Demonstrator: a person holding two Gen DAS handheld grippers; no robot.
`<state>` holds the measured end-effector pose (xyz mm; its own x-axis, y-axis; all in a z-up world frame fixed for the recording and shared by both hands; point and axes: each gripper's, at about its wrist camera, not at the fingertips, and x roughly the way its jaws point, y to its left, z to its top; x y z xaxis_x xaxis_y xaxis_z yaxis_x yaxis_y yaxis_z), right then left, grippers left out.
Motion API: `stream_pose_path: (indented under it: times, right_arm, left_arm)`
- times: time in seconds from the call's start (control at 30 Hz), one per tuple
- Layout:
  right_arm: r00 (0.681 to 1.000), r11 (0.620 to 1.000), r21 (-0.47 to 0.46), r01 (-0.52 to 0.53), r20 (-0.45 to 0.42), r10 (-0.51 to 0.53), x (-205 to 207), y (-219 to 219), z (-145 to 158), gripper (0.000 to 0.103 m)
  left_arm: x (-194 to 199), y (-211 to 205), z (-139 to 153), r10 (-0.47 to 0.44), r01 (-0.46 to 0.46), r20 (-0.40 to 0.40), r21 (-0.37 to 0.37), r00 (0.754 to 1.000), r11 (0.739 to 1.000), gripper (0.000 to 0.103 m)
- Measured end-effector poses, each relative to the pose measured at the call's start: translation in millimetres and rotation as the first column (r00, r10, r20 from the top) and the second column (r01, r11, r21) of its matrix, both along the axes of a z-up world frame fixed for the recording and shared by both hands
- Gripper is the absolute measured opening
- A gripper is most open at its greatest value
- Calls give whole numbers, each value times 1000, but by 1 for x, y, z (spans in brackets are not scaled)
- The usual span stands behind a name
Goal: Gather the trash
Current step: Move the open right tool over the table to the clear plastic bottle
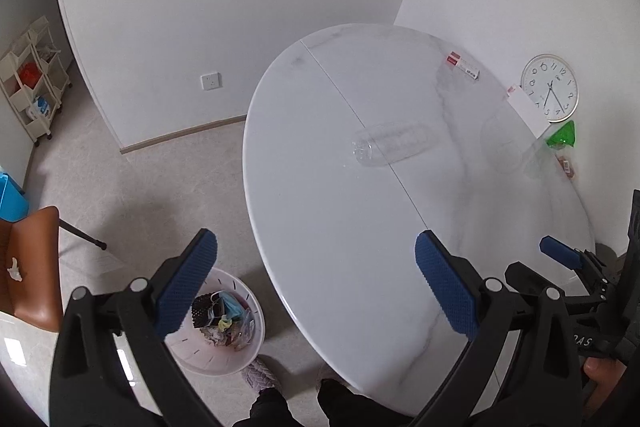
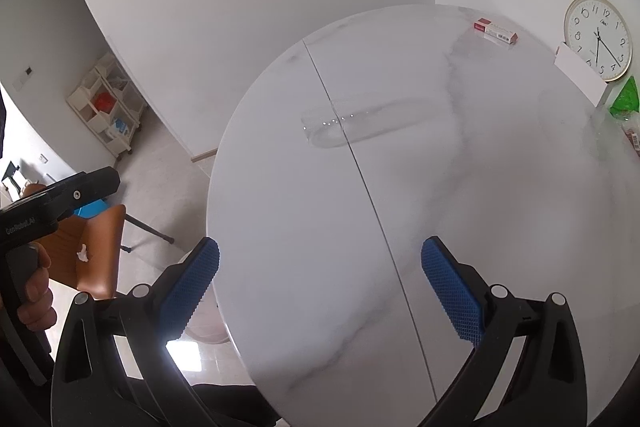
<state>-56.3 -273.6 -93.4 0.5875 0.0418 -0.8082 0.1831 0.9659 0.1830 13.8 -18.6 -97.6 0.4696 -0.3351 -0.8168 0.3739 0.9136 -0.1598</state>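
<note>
Your left gripper [image 1: 316, 291] and right gripper [image 2: 320, 291] both hover spread wide, empty; the clear plastic bottle [image 1: 390, 143] lies on the tabletop [image 1: 320, 219].

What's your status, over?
Left gripper and right gripper open, empty. Clear bottle lying mid-table, untouched. Bin on floor, part full. Path to bottle clear.

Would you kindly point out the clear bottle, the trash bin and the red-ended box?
Clear bottle [image 1: 390, 143]: left wrist view, mid-body.
Trash bin [image 1: 256, 343]: left wrist view, right rim.
Red-ended box [image 2: 496, 31]: right wrist view, top face.
</note>
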Motion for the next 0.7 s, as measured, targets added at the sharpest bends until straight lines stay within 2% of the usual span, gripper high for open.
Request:
stream_pose_path:
  times: [0.1,0.17,0.3,0.37,0.4,0.5,0.6,0.7]
  right_arm:
    - [998,998,-7,-58,-13,58,6,-3,-3,100]
    - [988,987,-52,-151,-43,149,13,-6,-8,100]
    - [929,920,-149,-363,-130,345,42,-13,-22,100]
    - [877,858,-195,-476,-172,448,61,-16,-30,100]
    - [839,813,-215,-541,-202,505,75,-20,-36,100]
    - [752,706,-260,-659,-269,602,103,-23,-49,100]
    - [624,556,-283,-782,-352,698,143,-18,-65,100]
    - [516,434,-282,-856,-401,757,170,-9,-79,100]
  left_arm:
    - [1,-2,-3,9,-9,-10,9,1000,1000,95]
    - [4,-6,-5,17,-17,-20,23,1000,1000,95]
    - [9,-16,-16,40,-38,-58,35,998,999,95]
    - [13,-24,-24,49,-47,-88,22,995,999,95]
    - [16,-29,-29,59,-59,-105,12,993,998,95]
    - [24,-45,-45,93,-94,-147,-5,985,996,95]
    - [36,-61,-63,143,-145,-185,2,972,989,95]
    - [46,-72,-74,199,-200,-211,15,957,980,95]
